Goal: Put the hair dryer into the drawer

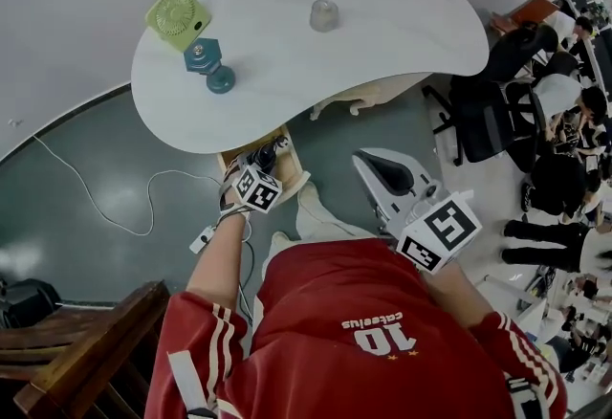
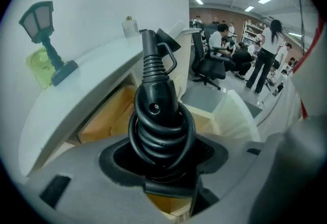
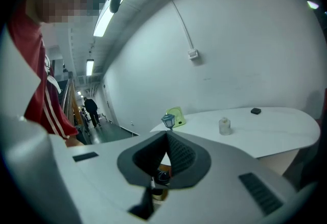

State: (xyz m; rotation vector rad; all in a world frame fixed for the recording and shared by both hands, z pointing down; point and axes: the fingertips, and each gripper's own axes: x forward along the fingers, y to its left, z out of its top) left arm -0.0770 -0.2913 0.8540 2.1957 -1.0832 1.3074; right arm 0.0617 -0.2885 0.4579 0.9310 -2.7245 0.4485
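My left gripper (image 2: 162,159) held the hair dryer (image 2: 155,103), jaws wide around its cord-wrapped handle. I judged it rigid, smooth and top-heavy. My right gripper (image 3: 166,137) was closed and empty.

The left arm (image 1: 222,254) reaches down at centre frame, with the left gripper (image 1: 260,165) tilted steeply down and its fingers clamped on the hair dryer (image 2: 156,110). At lower right, the right gripper (image 1: 375,166) points nearly level, fingers together and empty.
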